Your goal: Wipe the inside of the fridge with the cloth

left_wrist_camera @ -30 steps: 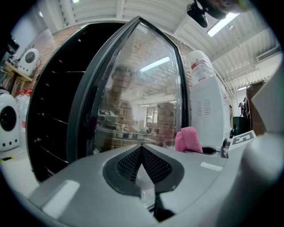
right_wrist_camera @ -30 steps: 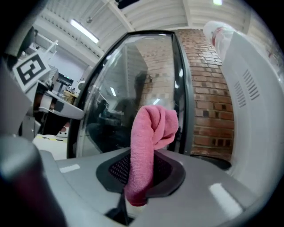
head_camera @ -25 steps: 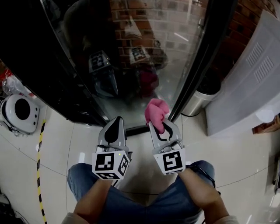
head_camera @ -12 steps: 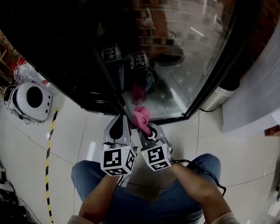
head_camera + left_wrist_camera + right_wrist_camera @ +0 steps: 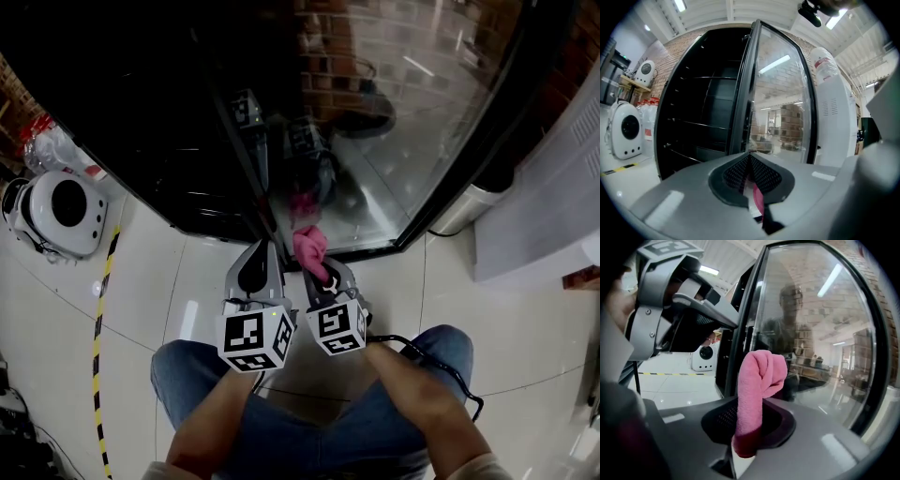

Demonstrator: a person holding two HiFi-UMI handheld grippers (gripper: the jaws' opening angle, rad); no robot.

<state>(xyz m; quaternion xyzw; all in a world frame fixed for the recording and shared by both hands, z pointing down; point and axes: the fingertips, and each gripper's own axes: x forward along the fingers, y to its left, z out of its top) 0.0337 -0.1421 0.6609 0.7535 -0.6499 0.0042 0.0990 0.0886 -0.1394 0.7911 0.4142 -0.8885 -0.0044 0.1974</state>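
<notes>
Pink cloth (image 5: pixel 758 380) in right claw (image 5: pixel 322 273)

White domed case (image 5: pixel 54 214) with a round dark window on glossy pale floor tiles (image 5: pixel 534 323); yellow-and-black striped tape (image 5: pixel 99 314) beside it; steel bin (image 5: pixel 466 208) at right.

The fridge (image 5: pixel 141 112) opens at left, its door (image 5: pixel 422 112) swung right; the cloth (image 5: pixel 310 246) lies before the door's edge, seemingly touching it.

Industrial test hall: brick wall (image 5: pixel 663 55), hazard-taped floor (image 5: pixel 141 281), display fridge (image 5: pixel 705 98).
</notes>
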